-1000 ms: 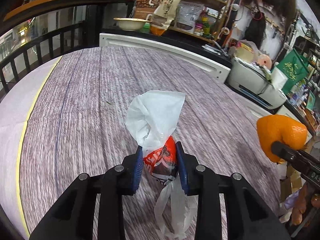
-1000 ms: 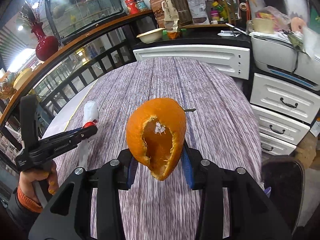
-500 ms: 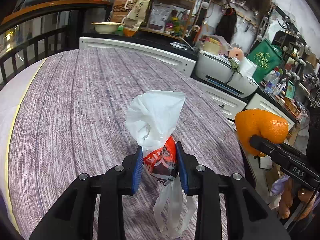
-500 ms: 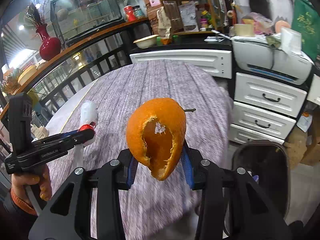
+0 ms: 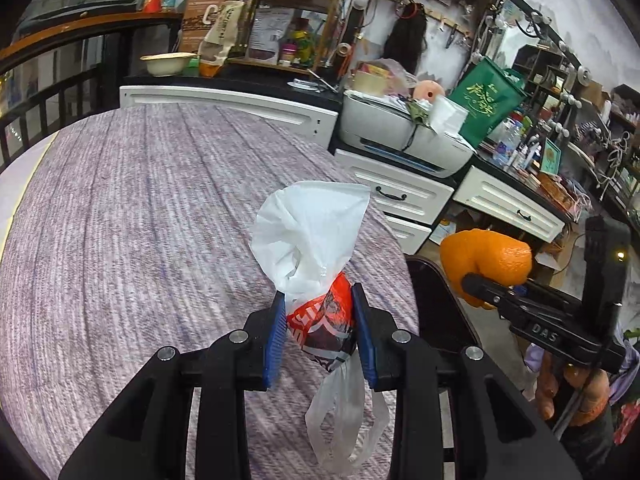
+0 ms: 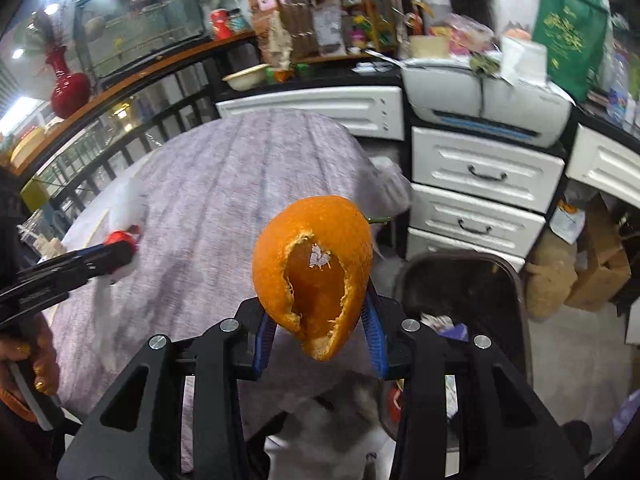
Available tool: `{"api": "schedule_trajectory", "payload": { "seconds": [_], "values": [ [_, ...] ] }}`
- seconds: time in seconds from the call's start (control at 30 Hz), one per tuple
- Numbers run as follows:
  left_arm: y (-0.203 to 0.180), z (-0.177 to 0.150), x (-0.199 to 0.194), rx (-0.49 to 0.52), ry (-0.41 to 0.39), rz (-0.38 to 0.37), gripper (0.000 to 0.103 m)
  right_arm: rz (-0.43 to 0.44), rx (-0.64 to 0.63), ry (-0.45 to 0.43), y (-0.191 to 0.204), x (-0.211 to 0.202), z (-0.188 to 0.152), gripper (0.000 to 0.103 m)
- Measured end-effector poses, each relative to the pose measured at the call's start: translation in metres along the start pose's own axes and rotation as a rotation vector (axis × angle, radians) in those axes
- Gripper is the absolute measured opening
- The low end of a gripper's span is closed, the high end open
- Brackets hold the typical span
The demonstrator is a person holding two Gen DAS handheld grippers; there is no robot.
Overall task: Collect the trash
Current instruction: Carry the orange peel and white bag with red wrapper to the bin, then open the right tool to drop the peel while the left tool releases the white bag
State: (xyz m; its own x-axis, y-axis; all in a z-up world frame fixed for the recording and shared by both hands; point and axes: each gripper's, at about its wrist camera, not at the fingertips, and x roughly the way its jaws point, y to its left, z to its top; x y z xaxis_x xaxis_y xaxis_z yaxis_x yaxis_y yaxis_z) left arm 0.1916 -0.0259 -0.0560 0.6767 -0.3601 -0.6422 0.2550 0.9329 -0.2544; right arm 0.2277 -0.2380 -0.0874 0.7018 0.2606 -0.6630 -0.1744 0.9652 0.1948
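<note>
My left gripper (image 5: 319, 320) is shut on a red snack wrapper (image 5: 322, 320) bundled in a white plastic bag (image 5: 310, 232), held above the purple table (image 5: 140, 220) near its right edge. My right gripper (image 6: 316, 320) is shut on a hollow orange peel (image 6: 316, 264). The peel (image 5: 486, 264) also shows at the right of the left wrist view, past the table edge. A dark trash bin (image 6: 464, 280) stands on the floor just right of the table, with litter inside; the peel hangs near its left rim. The left gripper with its bundle (image 6: 120, 240) appears at the left of the right wrist view.
White drawers (image 6: 480, 196) and a printer (image 6: 480, 100) stand behind the bin. Cardboard boxes (image 6: 600, 272) lie on the floor to the right. A dark railing (image 6: 120, 140) runs behind the table. A hand (image 5: 572, 392) holds the right gripper's handle.
Both grippers have swung right across the table toward its edge. The bin has come into view, and the orange peel has moved from over the table to beside the bin. Both grips are unchanged.
</note>
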Motion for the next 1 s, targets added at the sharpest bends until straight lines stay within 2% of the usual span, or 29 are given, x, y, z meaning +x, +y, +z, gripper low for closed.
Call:
{"api": "schedule_trajectory", "payload": {
  "seconds": [0.27, 0.4, 0.7, 0.8, 0.9, 1.0],
  "values": [
    [-0.025, -0.001, 0.013, 0.033, 0.023, -0.034, 0.031, -0.060, 0.098, 0.046, -0.047, 0.014, -0.014, 0.039],
    [-0.036, -0.001, 0.016, 0.052, 0.029, -0.044, 0.031, -0.122, 0.142, 0.074, -0.066, 0.025, -0.022, 0.039],
    [-0.062, -0.001, 0.029, 0.096, 0.053, -0.068, 0.031, -0.174, 0.273, 0.188, -0.113, 0.066, -0.049, 0.041],
    [-0.069, -0.002, 0.034, 0.104, 0.068, -0.074, 0.031, -0.171, 0.311, 0.227, -0.124, 0.081, -0.060, 0.048],
    [-0.075, -0.004, 0.038, 0.119, 0.079, -0.078, 0.031, -0.198, 0.369, 0.236, -0.136, 0.086, -0.069, 0.063],
    [-0.080, -0.005, 0.042, 0.130, 0.089, -0.083, 0.031, -0.182, 0.401, 0.221, -0.140, 0.081, -0.069, 0.077]
  ]
}}
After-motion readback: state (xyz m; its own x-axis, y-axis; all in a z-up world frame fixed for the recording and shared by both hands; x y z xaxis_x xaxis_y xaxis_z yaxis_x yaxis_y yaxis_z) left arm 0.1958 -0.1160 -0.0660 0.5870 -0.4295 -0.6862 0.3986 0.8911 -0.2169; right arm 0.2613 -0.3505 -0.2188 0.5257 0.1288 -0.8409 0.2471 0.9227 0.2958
